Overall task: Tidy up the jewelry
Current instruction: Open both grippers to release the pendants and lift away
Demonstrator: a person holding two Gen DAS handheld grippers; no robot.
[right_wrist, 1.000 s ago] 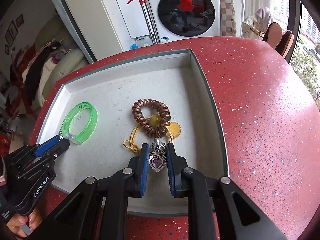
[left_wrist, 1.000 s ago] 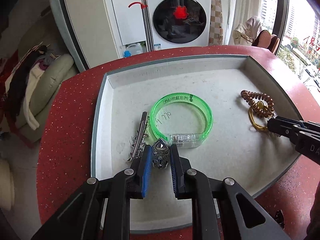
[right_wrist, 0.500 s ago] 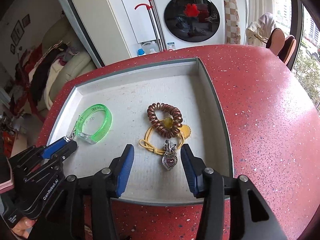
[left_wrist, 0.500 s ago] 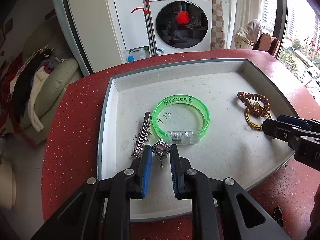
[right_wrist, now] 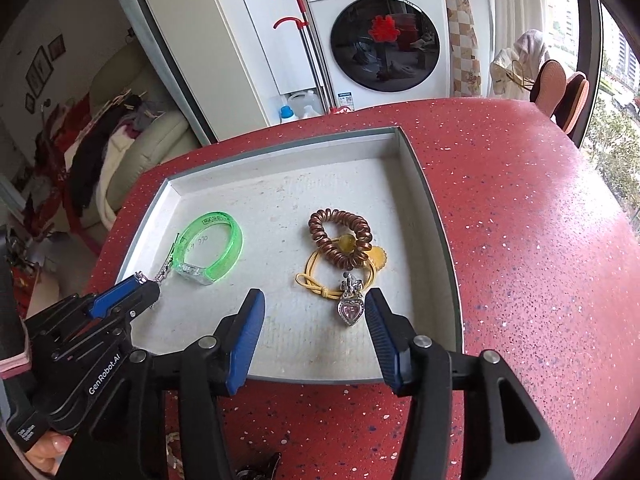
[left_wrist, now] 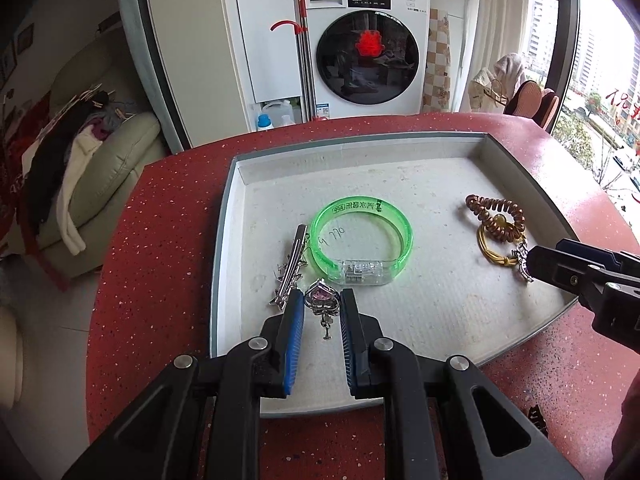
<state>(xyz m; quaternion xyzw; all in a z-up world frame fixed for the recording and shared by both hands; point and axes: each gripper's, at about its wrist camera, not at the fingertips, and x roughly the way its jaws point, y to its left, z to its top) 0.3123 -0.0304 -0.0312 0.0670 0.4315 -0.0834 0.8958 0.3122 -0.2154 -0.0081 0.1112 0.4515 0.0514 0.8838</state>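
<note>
**Asker:** Since a second ago, what has moved?

**Describer:** The right gripper [right_wrist: 314,312] has let go. Its blue pads were clamped on a silver heart pendant [right_wrist: 350,307] with a pink stone; now they stand spread apart, and the pendant lies free on the tray floor, close to the right-hand pad but not pressed by it. The right gripper has also pulled back a little toward the near edge of the tray.

**Asker:** Where exactly does that pendant lie?

**Describer:** In the near right part of a shallow grey tray [right_wrist: 430,200], its top touching a yellow cord loop [right_wrist: 316,280]. Just beyond the cord lies a brown coiled hair tie [right_wrist: 340,236] with an amber bead.

**Asker:** And the left gripper?

**Describer:** The left gripper [left_wrist: 322,306] is clenched on a second heart pendant [left_wrist: 321,300], also silver with a pink stone. A small chain end dangles below it, between the pads. It is held over the near left part of the tray.

**Asker:** What else is in the tray?

**Describer:** A clear green bangle [left_wrist: 362,240] with printed characters lies just beyond the left gripper. A silver hair clip [left_wrist: 291,270] lies against the bangle's left side.

**Asker:** And around the tray?

**Describer:** The tray sits on a red speckled table [right_wrist: 520,240]. Far behind stands a white washing machine [left_wrist: 368,48].
</note>
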